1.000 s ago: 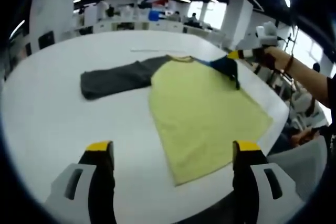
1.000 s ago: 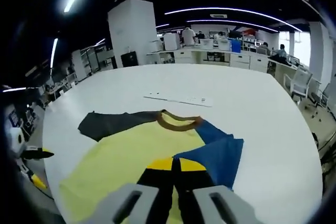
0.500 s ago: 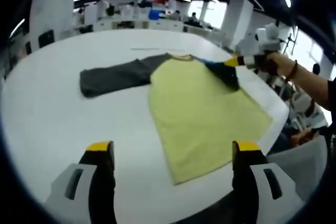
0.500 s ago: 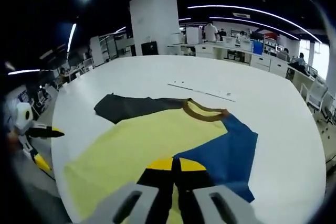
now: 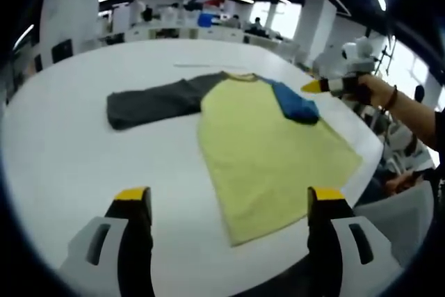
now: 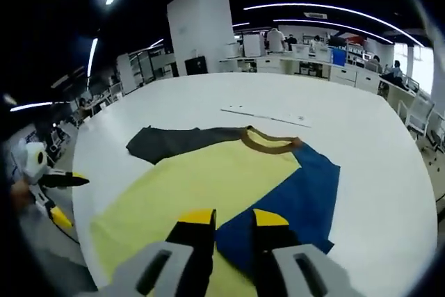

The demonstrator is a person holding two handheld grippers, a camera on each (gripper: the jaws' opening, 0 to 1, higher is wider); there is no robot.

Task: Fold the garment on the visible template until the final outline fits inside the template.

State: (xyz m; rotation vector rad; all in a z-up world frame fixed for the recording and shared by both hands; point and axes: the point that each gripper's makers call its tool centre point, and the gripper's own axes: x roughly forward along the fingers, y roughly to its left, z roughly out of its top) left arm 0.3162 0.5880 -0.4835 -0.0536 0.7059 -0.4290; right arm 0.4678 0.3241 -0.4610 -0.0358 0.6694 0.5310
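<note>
A shirt with a yellow body [image 5: 268,151] lies flat on the white table [image 5: 62,158]. Its grey sleeve [image 5: 149,102] stretches out to the left, and its blue sleeve [image 5: 295,102] lies bunched at the right shoulder. My left gripper [image 5: 229,197] stands open near the table's front edge, short of the hem. The right gripper [image 5: 314,87], held in a hand, hovers just right of the blue sleeve. In the right gripper view my right gripper [image 6: 233,218] is open by a narrow gap above the blue sleeve [image 6: 302,196], beside the yellow body [image 6: 201,179], with the grey sleeve [image 6: 174,142] beyond.
A thin marked strip [image 6: 268,114] lies on the table beyond the brown collar [image 6: 268,145]. A person's arm [image 5: 410,113] reaches in from the right. Desks and chairs stand past the table's far edge. The left gripper [image 6: 59,180] shows at the left.
My right gripper's jaws have parted and let go of the blue sleeve, which now lies on the table. The right gripper has drawn back a little. The left gripper has not moved.
</note>
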